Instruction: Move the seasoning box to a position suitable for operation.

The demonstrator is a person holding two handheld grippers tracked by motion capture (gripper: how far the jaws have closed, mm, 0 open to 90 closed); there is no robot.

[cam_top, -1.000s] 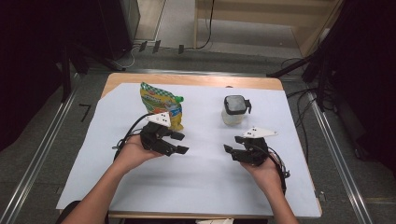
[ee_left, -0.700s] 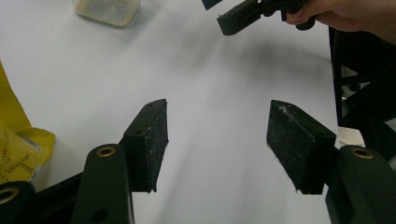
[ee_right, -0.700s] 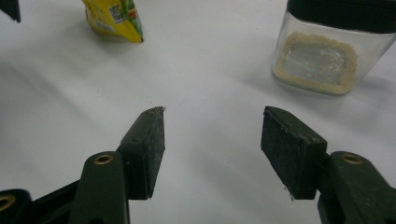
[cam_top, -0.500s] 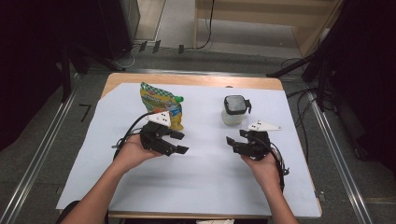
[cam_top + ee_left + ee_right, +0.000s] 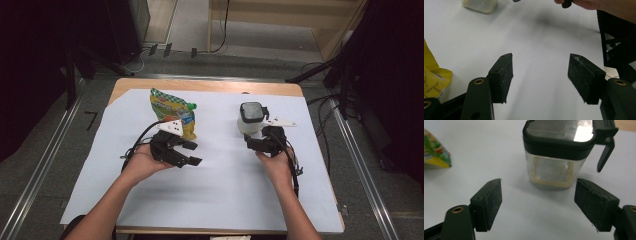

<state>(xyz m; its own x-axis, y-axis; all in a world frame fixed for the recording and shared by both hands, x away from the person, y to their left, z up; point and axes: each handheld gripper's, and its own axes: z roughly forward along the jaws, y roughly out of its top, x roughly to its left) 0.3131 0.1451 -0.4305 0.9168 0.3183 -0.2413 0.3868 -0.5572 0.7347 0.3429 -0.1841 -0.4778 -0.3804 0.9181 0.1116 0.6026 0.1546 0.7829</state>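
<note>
Two grippers work over the white-covered surface (image 5: 210, 200), one in each of our hands, forearms coming in from the near edge. Our left gripper (image 5: 192, 153) hovers left of centre with its fingers (image 5: 503, 77) moderately apart and nothing between them; it seems to be waiting just near of the yellow snack bag (image 5: 175, 112), ready for its turn. Our right gripper (image 5: 254, 142) sits to the right, lined up on the clear container (image 5: 250, 120) just beyond it. Its fingers (image 5: 489, 202) have just been opening and now stand wide, with bare surface between them. The container is not yet inside the gap, so nothing is gripped. We judge the spread is set to take the container's body across its width.

Farther out, the container stands upright on the far right part of the surface, its dark lid (image 5: 559, 135) on and a clasp hanging at one side. The snack bag lies at the far left, well apart from it.

Some things stay unclear. We cannot read the bag's print, and the left gripper view cuts the bag off at the picture's edge. A pale residue or label low inside the container is hard to identify, and glare on the lid hides what lies under it.
</note>
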